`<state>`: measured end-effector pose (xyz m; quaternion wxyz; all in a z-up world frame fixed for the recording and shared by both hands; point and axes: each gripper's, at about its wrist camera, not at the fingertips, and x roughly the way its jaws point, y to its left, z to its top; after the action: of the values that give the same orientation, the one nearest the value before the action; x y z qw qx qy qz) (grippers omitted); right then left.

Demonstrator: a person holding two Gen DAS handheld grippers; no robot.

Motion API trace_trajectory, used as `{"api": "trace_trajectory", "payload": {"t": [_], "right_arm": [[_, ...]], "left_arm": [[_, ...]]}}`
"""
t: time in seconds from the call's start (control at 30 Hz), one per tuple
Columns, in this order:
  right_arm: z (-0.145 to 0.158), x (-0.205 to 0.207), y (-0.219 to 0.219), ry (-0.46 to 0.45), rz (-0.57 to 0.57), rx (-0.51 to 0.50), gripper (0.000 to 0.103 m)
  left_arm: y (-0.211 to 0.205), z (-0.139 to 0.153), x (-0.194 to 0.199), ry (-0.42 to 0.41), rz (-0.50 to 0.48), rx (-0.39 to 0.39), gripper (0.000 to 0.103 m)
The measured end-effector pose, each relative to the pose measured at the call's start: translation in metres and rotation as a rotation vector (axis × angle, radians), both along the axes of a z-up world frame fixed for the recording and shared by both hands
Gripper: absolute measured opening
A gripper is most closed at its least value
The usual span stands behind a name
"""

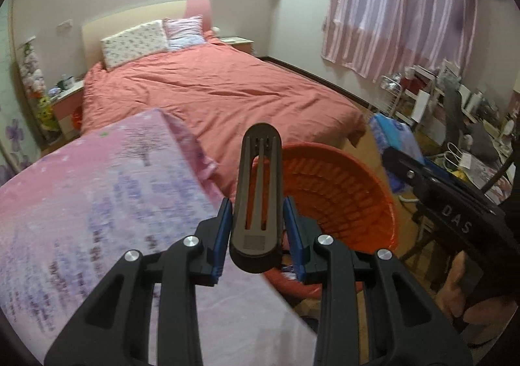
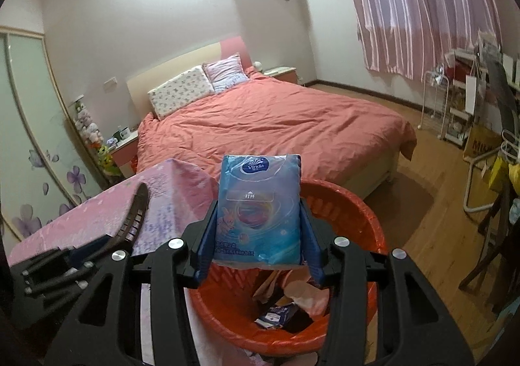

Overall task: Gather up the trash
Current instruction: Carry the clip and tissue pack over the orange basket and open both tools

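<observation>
My left gripper (image 1: 256, 213) is shut on a dark grey slotted oblong piece (image 1: 256, 190), which stands upright between the blue pads. It hangs over the near rim of an orange-red plastic basket (image 1: 373, 177). My right gripper (image 2: 258, 229) holds a blue tissue pack (image 2: 260, 203) upright between its pads, directly above the basket (image 2: 357, 200). Paper scraps and wrappers (image 2: 286, 301) lie in the basket's bottom. In the right wrist view the same dark piece (image 2: 136, 213) shows at the lower left. In the left wrist view the tissue pack (image 1: 395, 135) appears at the right, blurred.
A table under a pink and purple cloth (image 1: 97, 203) touches the basket's left side. Behind stands a bed with a salmon cover (image 2: 276, 125). A wire rack (image 2: 435, 106), chairs and a cluttered desk (image 1: 471, 125) line the right. Wooden floor (image 2: 432, 236) lies between.
</observation>
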<state>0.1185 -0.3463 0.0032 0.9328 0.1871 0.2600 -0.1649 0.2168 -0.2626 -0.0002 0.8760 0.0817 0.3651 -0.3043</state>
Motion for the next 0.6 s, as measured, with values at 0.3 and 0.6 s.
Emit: {"api": "trace_trajectory", "payload": {"t": [0.3, 0.6], "right_arm": [[-0.021, -0.008, -0.02, 0.021, -0.044, 0.028, 0.075], [0.001, -0.047, 0.03, 0.004, -0.109, -0.25, 0.101]], "left_arm": [[-0.016, -0.034, 0.02, 0.027, 0.029, 0.044, 0.062], [0.065, -0.023, -0.006, -0.068, 0.181, 0.063, 0.096]]}}
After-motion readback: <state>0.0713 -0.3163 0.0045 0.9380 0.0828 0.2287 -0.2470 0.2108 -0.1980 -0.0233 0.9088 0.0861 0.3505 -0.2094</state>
